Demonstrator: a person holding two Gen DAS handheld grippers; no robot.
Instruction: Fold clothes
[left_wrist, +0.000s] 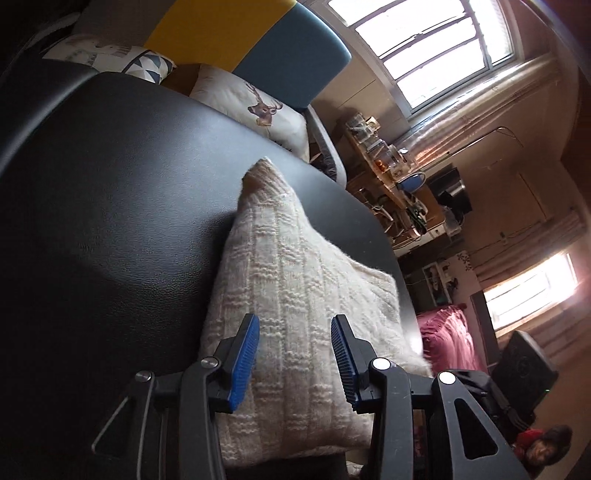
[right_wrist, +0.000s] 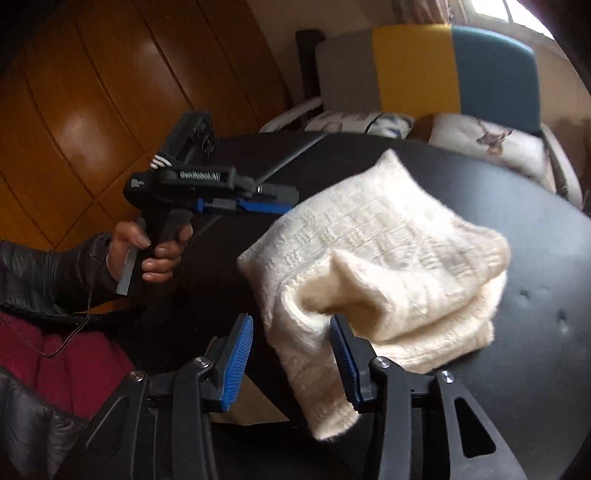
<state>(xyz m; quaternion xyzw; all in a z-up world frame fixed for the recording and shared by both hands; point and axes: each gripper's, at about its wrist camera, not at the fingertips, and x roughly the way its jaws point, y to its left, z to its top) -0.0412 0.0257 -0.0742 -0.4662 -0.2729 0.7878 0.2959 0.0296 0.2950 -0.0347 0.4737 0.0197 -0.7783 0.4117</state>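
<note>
On the black table (right_wrist: 535, 258): cream knit sweater (right_wrist: 388, 258), folded into a thick bundle.
Long axis: near edge toward far pointed corner.
Right gripper (right_wrist: 291, 354): nearer, jaws wide apart, overhanging flap between them, ungripped.
Left gripper (left_wrist: 294, 358): open, hovering over the knit; seen from the right wrist, at its left edge.
</note>
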